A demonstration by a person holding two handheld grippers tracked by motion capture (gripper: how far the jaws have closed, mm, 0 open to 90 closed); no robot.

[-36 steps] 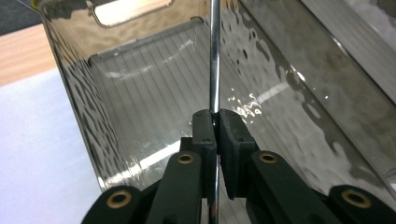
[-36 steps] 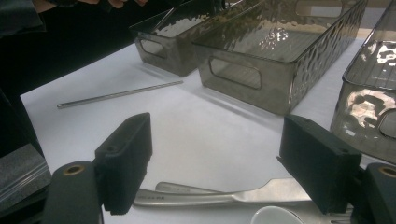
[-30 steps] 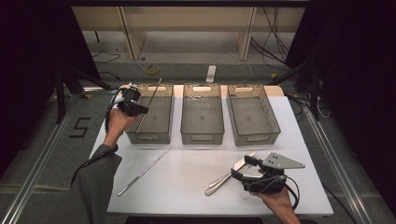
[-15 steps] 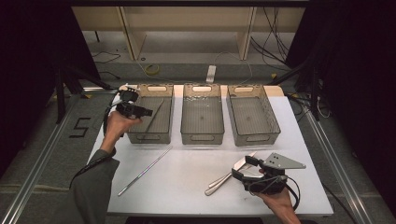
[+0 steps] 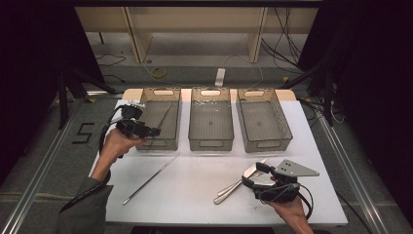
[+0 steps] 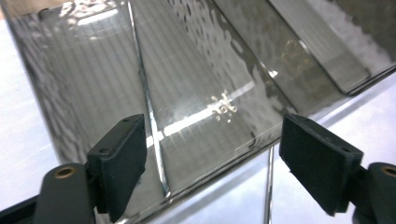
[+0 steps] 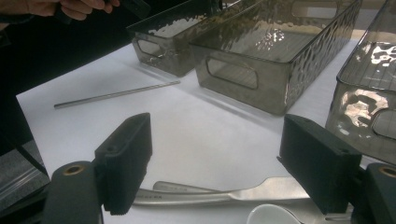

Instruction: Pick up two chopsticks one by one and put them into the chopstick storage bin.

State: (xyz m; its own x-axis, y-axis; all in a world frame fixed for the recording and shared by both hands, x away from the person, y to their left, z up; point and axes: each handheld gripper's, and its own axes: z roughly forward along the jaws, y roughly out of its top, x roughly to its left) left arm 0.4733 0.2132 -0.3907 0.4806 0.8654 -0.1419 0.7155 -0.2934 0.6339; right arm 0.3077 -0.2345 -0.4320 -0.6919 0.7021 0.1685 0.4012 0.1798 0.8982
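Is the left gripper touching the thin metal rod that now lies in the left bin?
Apart. In the left gripper view the jaws, which have just been opening, stand wide with nothing between them; the rod leans inside the left bin, behind its wall.

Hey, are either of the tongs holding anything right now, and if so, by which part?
Nothing is held. The left tongs have just been opening, with nothing between them, beside the left bin where a thin rod lies. The right tongs stand open above the cutlery.

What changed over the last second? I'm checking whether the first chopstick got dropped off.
The left gripper has just opened its jaws and let go of the chopstick, which now lies slanted in the left bin; the hand drew back toward the person. The right gripper, the cutlery and the other chopstick stayed put.
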